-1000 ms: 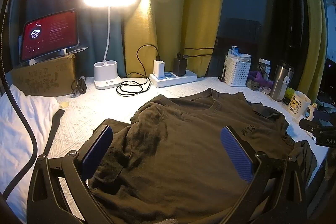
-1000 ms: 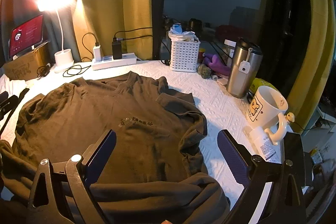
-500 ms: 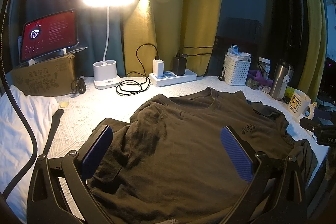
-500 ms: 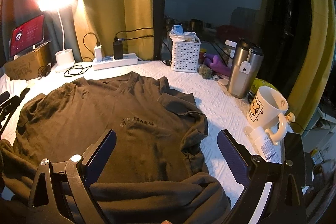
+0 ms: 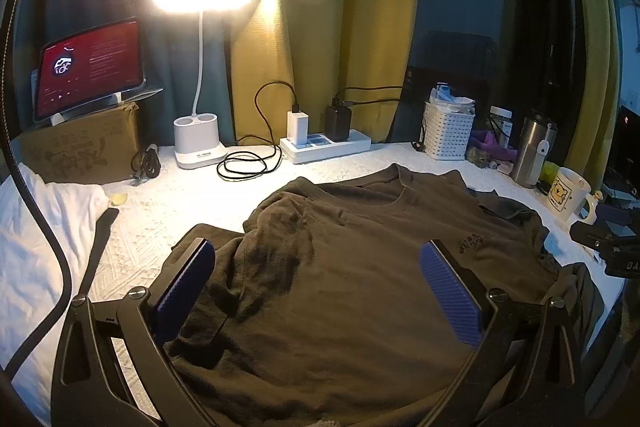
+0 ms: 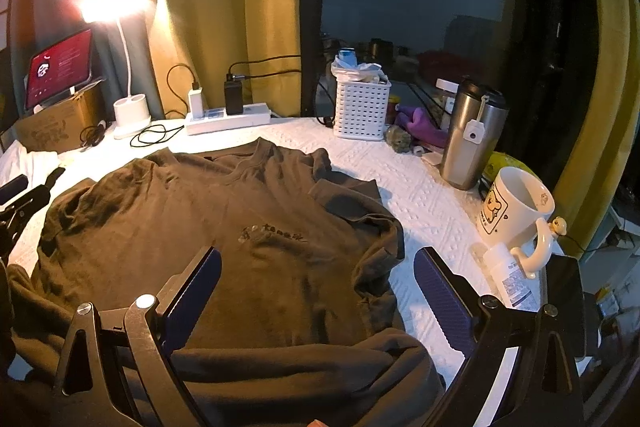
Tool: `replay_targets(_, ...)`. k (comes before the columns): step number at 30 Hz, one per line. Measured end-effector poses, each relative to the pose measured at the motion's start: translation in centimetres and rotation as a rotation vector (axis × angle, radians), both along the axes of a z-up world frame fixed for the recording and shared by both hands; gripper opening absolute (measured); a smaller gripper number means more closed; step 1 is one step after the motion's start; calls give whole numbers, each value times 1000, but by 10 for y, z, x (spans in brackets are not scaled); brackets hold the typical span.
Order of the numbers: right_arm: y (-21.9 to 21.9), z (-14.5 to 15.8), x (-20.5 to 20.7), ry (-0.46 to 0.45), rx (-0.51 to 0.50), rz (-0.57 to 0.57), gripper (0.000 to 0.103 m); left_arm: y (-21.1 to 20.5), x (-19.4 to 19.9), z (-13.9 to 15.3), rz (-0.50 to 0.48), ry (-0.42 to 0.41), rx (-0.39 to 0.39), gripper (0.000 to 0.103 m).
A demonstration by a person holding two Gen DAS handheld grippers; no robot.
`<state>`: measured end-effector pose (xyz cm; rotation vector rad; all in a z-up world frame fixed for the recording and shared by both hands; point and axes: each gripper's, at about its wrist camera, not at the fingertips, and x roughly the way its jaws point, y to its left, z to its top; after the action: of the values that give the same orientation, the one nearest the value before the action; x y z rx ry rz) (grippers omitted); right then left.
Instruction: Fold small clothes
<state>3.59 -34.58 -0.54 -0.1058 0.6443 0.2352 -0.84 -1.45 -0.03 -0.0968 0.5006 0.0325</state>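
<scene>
A dark olive-brown T-shirt [image 5: 360, 267] lies front up on the white textured table cover [image 5: 160, 211], neck toward the back, with a small printed mark on the chest [image 6: 272, 231]. Its sleeves are rumpled and its lower hem is bunched near the front edge [image 6: 280, 375]. My left gripper [image 5: 318, 287] hovers wide open above the shirt's lower left part, holding nothing. Above the shirt's lower right part, my right gripper [image 6: 318, 291] is also wide open and empty. The same T-shirt [image 6: 200, 227] fills the middle of the right wrist view.
At the back stand a lit desk lamp [image 5: 198, 143], a power strip with chargers [image 5: 324, 143], a white basket [image 6: 362, 109] and a tablet on a cardboard box [image 5: 88, 67]. A steel tumbler [image 6: 472, 139], a cartoon mug [image 6: 516, 211] and a small bottle [image 6: 506, 277] crowd the right edge. White cloth [image 5: 36, 227] lies left.
Both grippers have stayed open over the shirt; the views shifted only slightly. The shirt has not visibly moved.
</scene>
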Motion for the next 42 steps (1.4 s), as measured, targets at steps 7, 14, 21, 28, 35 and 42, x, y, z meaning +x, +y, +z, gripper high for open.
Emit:
replay_targets(7,2,-1,0,-1,1,5,98,-3,3,1,-9,9,-3,102)
replay_targets(14,1,-1,0,-2,2,6,98,-7,5,2,-30,11,-4,101)
replay_targets(21,1,-1,1,-2,3,5,98,-8,6,2,-38,8,-4,101)
replay_targets(28,1,-1,1,-1,2,6,98,-9,8,2,-45,13,-8,101)
replay_targets(35,-5,-9,14,21,3,2,98,-9,13,-1,-39,23,-6,101)
replay_targets(42,-26,-22,44,38,-15,-32,98,-6,28,-9,-25,41,4,101)
